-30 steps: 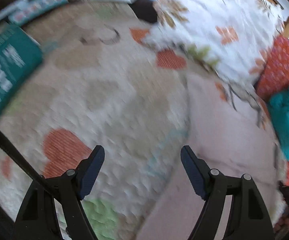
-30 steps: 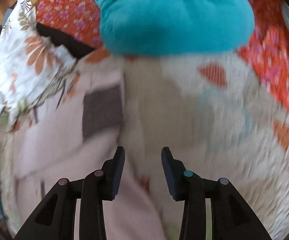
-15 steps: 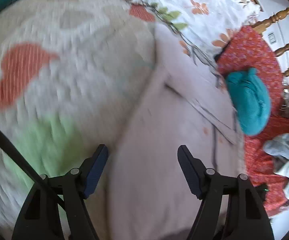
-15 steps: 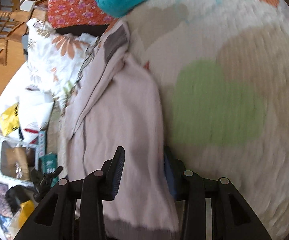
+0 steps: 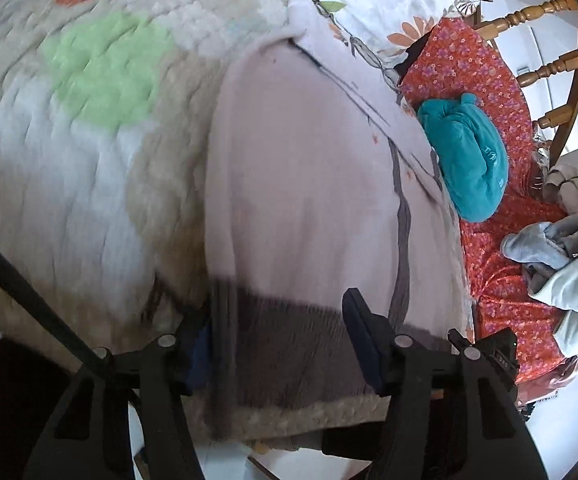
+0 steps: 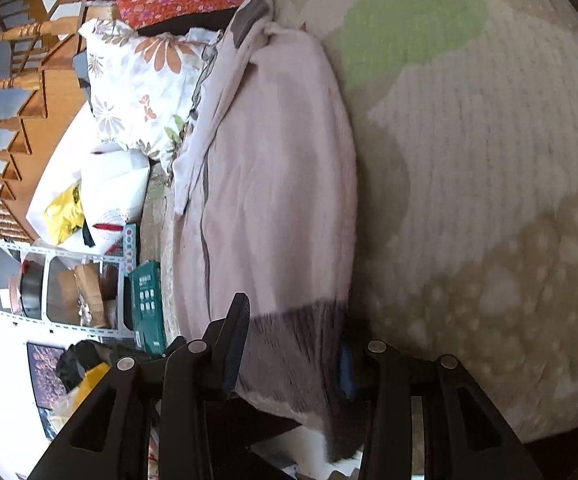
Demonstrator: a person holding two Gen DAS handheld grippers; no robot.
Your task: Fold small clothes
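garment (image 5: 309,184) on quilt (image 5: 89,128), towel (image 5: 469,160) seemingly beside

One pink garment (image 5: 305,184), two grippers (image 5: 285,344)

Garment: pale pink garment (image 5: 301,184) with a dark grey hem band (image 5: 289,344).
Pose: spread lengthwise ahead of my tongs.
Hem: nearest me, lying between both tongs' fingers.

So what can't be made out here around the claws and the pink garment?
- Left claw: one finger hidden behind the pink garment's grey hem, left wrist view.
- Right claw: far finger mostly covered by hem; grip unclear.
- Garment's near edge: cut off behind both claws.
- Quilt: blurred.
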